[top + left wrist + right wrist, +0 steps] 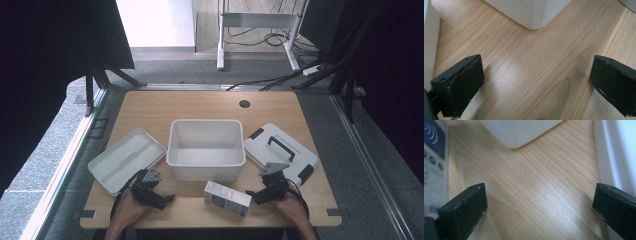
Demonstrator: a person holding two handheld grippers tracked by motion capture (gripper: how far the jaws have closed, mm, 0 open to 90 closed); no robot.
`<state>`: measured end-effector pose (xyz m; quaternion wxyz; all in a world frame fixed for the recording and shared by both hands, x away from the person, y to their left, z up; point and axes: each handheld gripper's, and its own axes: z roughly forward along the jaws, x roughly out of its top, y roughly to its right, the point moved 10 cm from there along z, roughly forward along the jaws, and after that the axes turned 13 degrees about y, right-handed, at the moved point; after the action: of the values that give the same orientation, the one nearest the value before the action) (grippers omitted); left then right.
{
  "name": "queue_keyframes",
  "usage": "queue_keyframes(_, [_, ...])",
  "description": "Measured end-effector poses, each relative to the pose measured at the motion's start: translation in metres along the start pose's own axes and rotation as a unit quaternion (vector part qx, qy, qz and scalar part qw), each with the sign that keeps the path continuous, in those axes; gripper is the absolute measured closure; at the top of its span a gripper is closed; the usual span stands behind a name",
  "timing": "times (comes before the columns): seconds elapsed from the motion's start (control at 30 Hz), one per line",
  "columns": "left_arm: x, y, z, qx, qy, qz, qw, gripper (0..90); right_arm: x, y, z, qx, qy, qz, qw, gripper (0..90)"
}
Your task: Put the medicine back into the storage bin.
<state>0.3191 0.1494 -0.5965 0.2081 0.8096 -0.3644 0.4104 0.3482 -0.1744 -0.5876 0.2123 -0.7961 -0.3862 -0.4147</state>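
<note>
The carton [227, 198] lay flat on the table [200, 105], near the front edge, just in front of the tub [206, 148] — between the two grippers. The left gripper [161, 199] and right gripper [256, 196] were both spread wide — pinching nothing.

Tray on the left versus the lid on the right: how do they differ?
The tray is a plain shallow white dish with its hollow facing up; the lid is flatter and carries a black handle and black end clips. The tray lies left of the bin, the lid right. Both are white and angled.
</note>
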Motion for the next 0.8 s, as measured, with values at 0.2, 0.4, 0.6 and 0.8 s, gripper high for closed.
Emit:
queue_keyframes(0.2, [0.0,0.0,0.0,0.001,0.0,0.0,1.0,0.0,0.002,-0.006,-0.019,0.013,-0.008,-0.006,0.9999,3.7])
queue_keyframes(0.4, [0.0,0.0,0.0,0.002,0.0,-0.001,1.0,0.0,0.001,-0.024,-0.038,0.037,-0.039,-0.024,0.9982,5.0])
queue_keyframes(0.6, [0.0,0.0,0.0,0.003,0.001,-0.002,1.0,0.0,0.003,-0.048,-0.051,0.072,-0.087,-0.049,0.9924,3.8])
queue_keyframes(0.8, [0.0,0.0,0.0,0.003,-0.001,0.0,1.0,0.0,0.023,-0.072,-0.049,0.1,-0.111,-0.068,0.9864,3.7])
